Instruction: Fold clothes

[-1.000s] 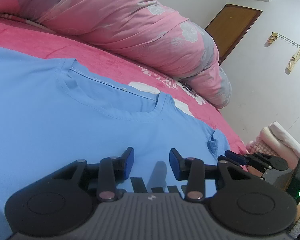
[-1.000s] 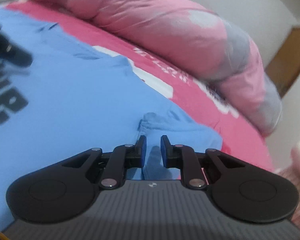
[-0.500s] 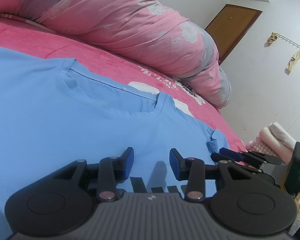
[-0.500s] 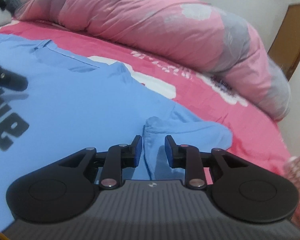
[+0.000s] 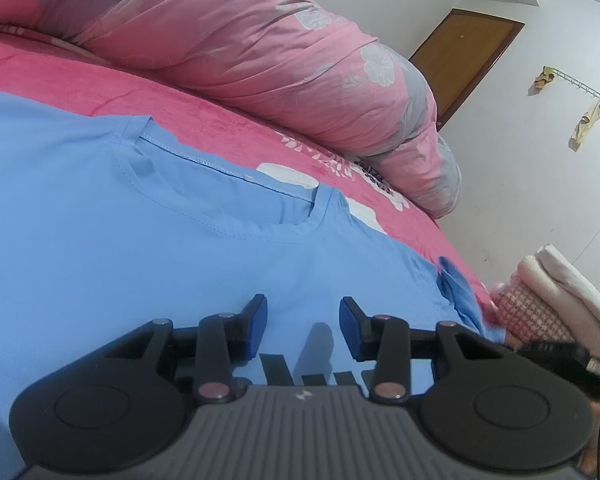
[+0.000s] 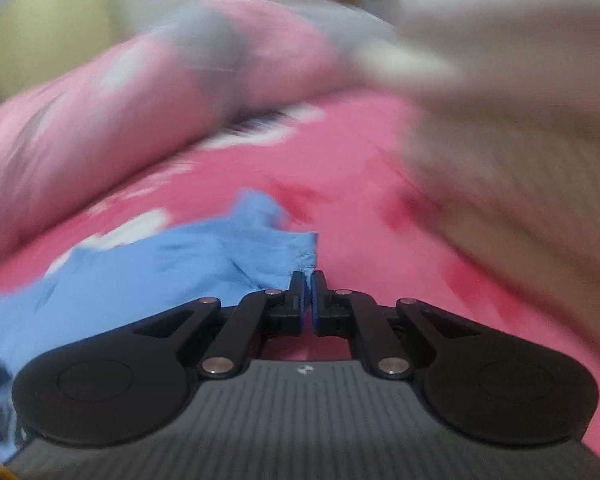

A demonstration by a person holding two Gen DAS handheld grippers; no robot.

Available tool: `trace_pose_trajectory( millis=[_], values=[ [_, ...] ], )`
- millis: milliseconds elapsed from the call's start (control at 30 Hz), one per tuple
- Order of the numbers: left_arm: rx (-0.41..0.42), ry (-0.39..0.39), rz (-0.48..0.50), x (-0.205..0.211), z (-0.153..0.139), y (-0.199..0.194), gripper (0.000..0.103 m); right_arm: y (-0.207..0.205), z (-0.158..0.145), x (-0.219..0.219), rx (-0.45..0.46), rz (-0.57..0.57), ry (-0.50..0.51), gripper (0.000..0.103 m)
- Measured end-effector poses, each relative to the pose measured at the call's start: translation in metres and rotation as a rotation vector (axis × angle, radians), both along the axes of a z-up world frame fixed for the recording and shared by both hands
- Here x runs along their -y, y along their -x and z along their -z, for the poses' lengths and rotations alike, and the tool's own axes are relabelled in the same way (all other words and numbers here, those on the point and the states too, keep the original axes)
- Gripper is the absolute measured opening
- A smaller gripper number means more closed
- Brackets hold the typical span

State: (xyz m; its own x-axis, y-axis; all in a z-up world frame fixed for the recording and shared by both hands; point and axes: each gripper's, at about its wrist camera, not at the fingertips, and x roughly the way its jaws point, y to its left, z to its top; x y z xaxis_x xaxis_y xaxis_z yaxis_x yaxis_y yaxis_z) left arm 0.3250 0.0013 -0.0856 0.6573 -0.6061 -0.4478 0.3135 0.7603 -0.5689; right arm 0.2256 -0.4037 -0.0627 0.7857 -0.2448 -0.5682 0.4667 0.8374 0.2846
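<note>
A light blue T-shirt (image 5: 148, 248) with black print lies flat on the red bed, neckline facing away. My left gripper (image 5: 303, 322) is open and empty, hovering low over the shirt's chest. In the right wrist view, which is blurred by motion, my right gripper (image 6: 308, 292) is shut on the edge of the shirt's right sleeve (image 6: 256, 248) and pulls it out over the red sheet (image 6: 364, 184). The same sleeve (image 5: 458, 292) shows crumpled at the right in the left wrist view, with the right gripper's body beside it.
A pink floral duvet (image 5: 260, 40) is heaped along the far side of the bed. Folded white and checked cloths (image 5: 548, 296) sit by the bed's right edge. A brown door (image 5: 464, 60) and a white wall stand beyond.
My right gripper has closed on the sleeve and swung right, drawing the sleeve outward. My left gripper has stayed open in the same place.
</note>
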Motion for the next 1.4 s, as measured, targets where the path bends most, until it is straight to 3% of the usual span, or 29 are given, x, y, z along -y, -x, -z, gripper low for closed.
trace_pose_trajectory(
  millis=[167, 267, 367, 467, 667, 733, 767, 833, 900, 933, 1000, 1133, 1233, 1400],
  values=[
    [-0.003, 0.008, 0.000, -0.001, 0.000, -0.001, 0.041, 0.028, 0.016, 0.018, 0.023, 0.121, -0.174, 0.003],
    [-0.004, 0.010, 0.000, -0.001, 0.001, -0.001, 0.041, 0.036, 0.011, 0.016, 0.025, 0.165, -0.149, 0.005],
    [-0.005, 0.012, 0.000, 0.000, 0.000, -0.001, 0.041, 0.043, -0.002, 0.018, 0.037, 0.241, -0.029, 0.010],
    [-0.006, 0.012, 0.000, 0.000, 0.000, -0.002, 0.041, 0.040, -0.013, 0.013, 0.042, 0.190, 0.073, 0.010],
    [-0.007, 0.016, 0.000, -0.001, 0.000, -0.002, 0.041, -0.029, -0.024, -0.015, -0.017, -0.154, 0.179, 0.010],
    [-0.008, 0.018, 0.001, -0.001, 0.000, -0.002, 0.041, -0.055, -0.016, -0.020, -0.090, -0.242, 0.199, 0.007],
    [-0.008, 0.020, 0.001, -0.001, 0.000, -0.002, 0.041, -0.065, -0.011, -0.019, -0.132, -0.254, 0.221, 0.007],
    [-0.009, 0.024, 0.001, -0.002, 0.000, -0.002, 0.041, -0.073, -0.006, -0.010, -0.210, -0.166, 0.315, 0.006],
    [-0.012, 0.030, 0.000, -0.003, 0.000, -0.002, 0.041, -0.082, 0.000, -0.001, -0.286, -0.078, 0.407, 0.013],
    [-0.013, 0.034, -0.002, -0.004, 0.000, -0.002, 0.041, -0.084, 0.000, -0.001, -0.303, -0.057, 0.464, 0.014],
    [-0.017, 0.046, -0.010, -0.006, -0.001, -0.003, 0.042, -0.084, -0.012, -0.020, -0.239, -0.130, 0.529, 0.012],
    [-0.005, 0.042, -0.044, -0.009, -0.004, -0.001, 0.049, -0.109, -0.023, -0.037, -0.154, -0.312, 0.445, 0.012],
    [0.014, 0.019, -0.071, -0.009, -0.005, 0.002, 0.053, -0.155, -0.004, -0.027, -0.245, -0.383, 0.322, 0.012],
    [0.022, 0.003, -0.076, -0.007, -0.006, 0.003, 0.054, -0.206, 0.006, 0.019, -0.251, -0.143, 0.321, 0.015]
  ],
)
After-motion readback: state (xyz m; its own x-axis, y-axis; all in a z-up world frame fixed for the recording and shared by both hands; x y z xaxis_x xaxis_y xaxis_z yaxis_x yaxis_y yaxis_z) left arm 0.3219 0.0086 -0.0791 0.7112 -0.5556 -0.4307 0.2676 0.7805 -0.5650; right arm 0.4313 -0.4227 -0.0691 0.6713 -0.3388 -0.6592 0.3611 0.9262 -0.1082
